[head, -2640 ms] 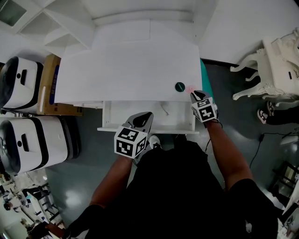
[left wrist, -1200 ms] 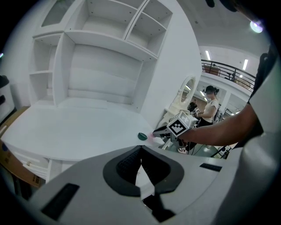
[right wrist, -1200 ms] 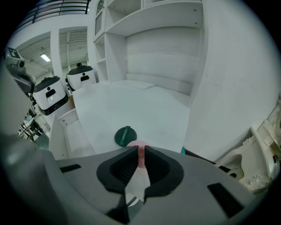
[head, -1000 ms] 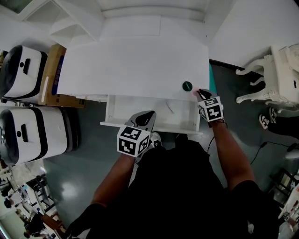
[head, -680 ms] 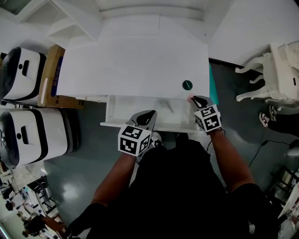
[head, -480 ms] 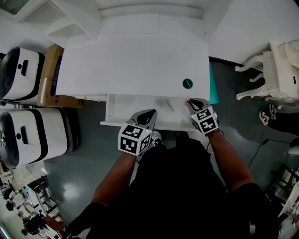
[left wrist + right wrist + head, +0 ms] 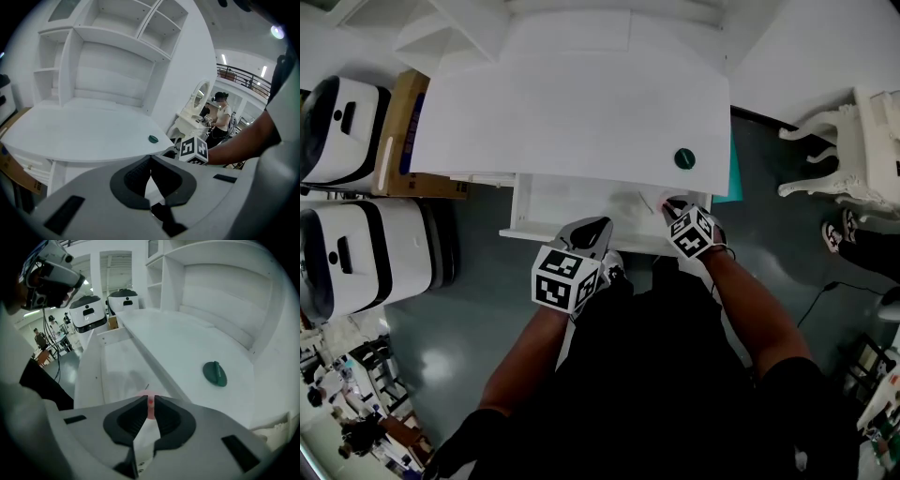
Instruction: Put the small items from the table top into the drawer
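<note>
My right gripper (image 7: 667,203) is shut on a small pink item (image 7: 150,402), which shows between the pad tips over the right end of the open white drawer (image 7: 581,201). In the head view the pink item (image 7: 662,200) pokes out just ahead of the jaws. A dark green round item (image 7: 685,158) lies on the white table top (image 7: 572,112) near its right front corner; in the right gripper view the green item (image 7: 215,373) sits to the right. My left gripper (image 7: 589,232) hangs shut and empty in front of the drawer; in its own view the left gripper (image 7: 150,159) shows its tips touching.
A thin stick-like thing (image 7: 630,201) lies inside the drawer. Two white machines (image 7: 356,253) and a cardboard box (image 7: 401,120) stand left of the table. A white ornate chair (image 7: 853,141) is on the right. A shelf unit (image 7: 112,51) rises at the table's back.
My right gripper has carried the pink item from the table's right front corner leftward and toward me, over the open drawer. The left gripper has stayed put.
</note>
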